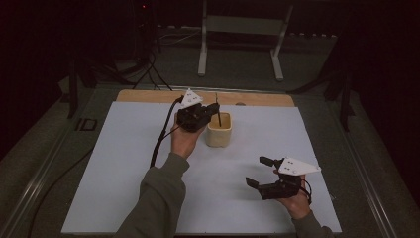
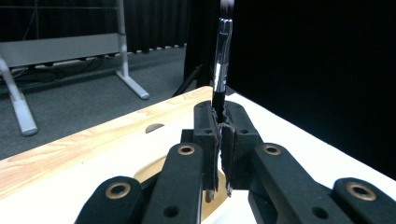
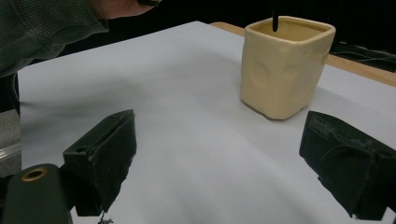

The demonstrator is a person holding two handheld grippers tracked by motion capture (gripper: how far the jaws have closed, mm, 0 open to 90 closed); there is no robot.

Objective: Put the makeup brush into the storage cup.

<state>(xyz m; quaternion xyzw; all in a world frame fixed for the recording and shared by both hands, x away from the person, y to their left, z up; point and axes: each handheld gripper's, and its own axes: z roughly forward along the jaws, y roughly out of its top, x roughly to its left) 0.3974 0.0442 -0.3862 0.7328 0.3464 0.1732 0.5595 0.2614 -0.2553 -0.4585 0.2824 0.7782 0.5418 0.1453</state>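
High view: left tongs [image 1: 214,110] clamp brush [image 1: 218,113] over cup [image 1: 219,130]; right tongs [image 1: 260,172] gape.

Room's dim on my feed, back wall lost in black. Grey carpet floor [image 1: 237,69] all round. White sheet covers the surface [image 1: 124,163], with a wooden edge strip [image 1: 148,95] showing at the far side. Behind it I see a white metal stand [image 1: 242,25] on two legs, and loose cables [image 1: 148,74] on the floor at far left.

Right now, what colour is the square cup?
Pale cream-yellow cup, clearest in the right gripper view.
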